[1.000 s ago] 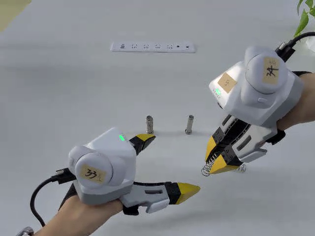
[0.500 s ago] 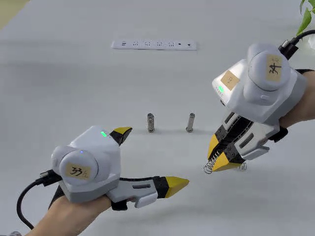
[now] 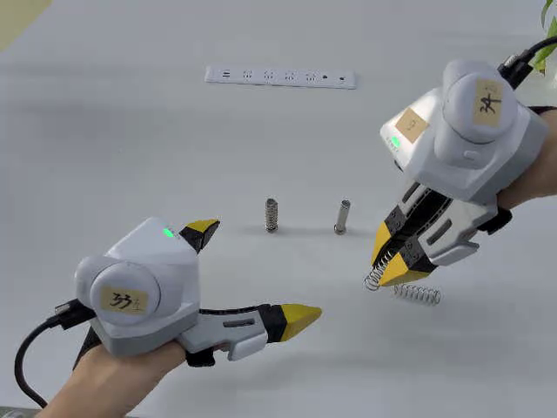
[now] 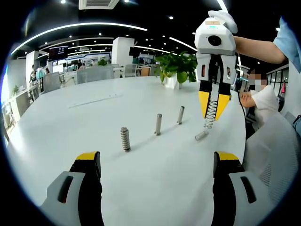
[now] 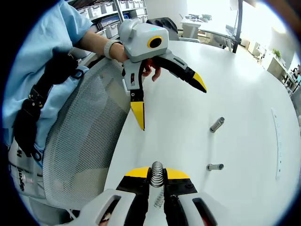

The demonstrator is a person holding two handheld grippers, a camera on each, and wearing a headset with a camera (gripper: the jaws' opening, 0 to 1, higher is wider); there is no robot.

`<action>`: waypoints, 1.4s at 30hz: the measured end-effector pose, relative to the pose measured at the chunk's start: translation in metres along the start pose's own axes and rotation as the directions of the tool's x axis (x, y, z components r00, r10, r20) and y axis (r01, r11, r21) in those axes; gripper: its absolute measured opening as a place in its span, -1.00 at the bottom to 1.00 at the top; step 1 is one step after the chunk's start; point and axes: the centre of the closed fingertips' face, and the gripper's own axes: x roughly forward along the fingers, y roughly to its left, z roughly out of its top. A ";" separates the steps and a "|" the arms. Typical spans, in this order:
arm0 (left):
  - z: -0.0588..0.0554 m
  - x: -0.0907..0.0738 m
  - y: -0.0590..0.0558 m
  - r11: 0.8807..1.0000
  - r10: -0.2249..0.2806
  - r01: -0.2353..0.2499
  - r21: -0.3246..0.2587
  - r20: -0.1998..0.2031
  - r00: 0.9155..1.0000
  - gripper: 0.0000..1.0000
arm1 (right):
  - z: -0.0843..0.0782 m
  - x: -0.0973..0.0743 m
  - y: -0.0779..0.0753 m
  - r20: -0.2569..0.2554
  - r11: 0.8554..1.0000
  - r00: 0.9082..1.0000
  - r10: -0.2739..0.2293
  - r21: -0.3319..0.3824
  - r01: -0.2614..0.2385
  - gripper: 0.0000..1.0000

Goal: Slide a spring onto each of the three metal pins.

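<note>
right gripper (image 3: 387, 266) fingers pinch a silver coil spring (image 3: 375, 279) hanging near-vertical; left gripper (image 3: 254, 272) fingers wide; second silver spring (image 3: 416, 294) lies flat nearby.

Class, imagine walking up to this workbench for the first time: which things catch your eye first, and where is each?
The right gripper, raised at the right of the head view, pinches a spring that sticks out from its yellow tips, with a loose spring lying just below it. At the centre stand a pin wearing a spring and a bare pin, while the left gripper hangs open at lower left.
</note>
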 end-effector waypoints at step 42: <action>-0.006 0.003 0.002 1.000 0.013 -0.013 0.002 -0.008 1.000 0.89 | -0.012 0.000 -0.100 -0.247 0.981 0.961 -0.127 -0.171 0.086 -0.86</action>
